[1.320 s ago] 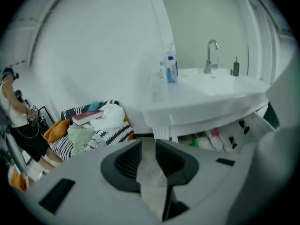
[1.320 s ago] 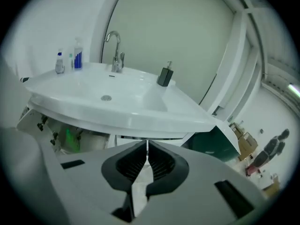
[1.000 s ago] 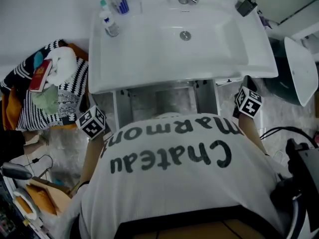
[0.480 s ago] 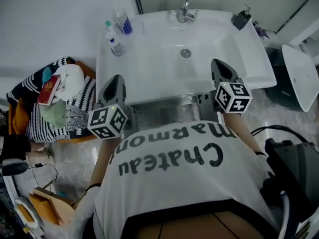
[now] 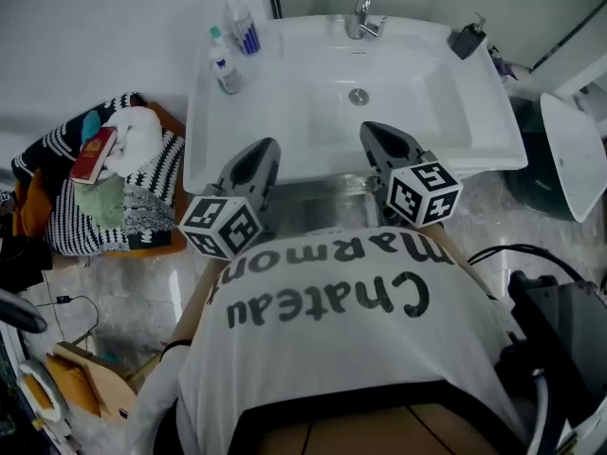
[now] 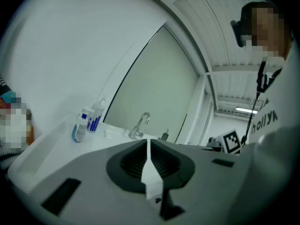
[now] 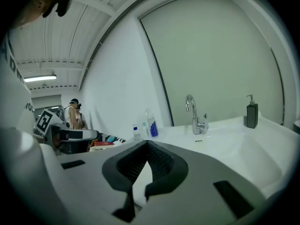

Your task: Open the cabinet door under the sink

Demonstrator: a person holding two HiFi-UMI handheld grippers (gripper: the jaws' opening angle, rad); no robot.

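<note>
SINK STANDOFF: At the sink [image 5: 493,140] I hold both grippers level, aimed across it toward the tap [image 5: 363,12], with the job waiting underneath. In the head view the left gripper [image 5: 258,154] shows over the left half of the front rim and the right gripper [image 5: 379,138] over the right half. They are near each other and about equally far forward.

In the left gripper view the fingers [image 6: 129,163] have just been closing and meet at the tips, with a thin pale slit behind them and nothing between. In the right gripper view the fingers [image 7: 161,163] are together as well, and empty.

The cabinet [image 5: 327,195] lies below the fingers, tucked under the sink. Only a grey strip of it shows between the two grippers, boxed in by the rim above and the wearer's shirt [image 5: 332,330] below. I cannot make out the door itself, whether it already stands open, or where its free edge runs.

My reading is that the coming move turns on height, not reach. A gripper must drop below the rim and tip down before its fingers can part on an edge. Neither is plainly nearer, so the side of the door's free edge should pick the hand.
</note>
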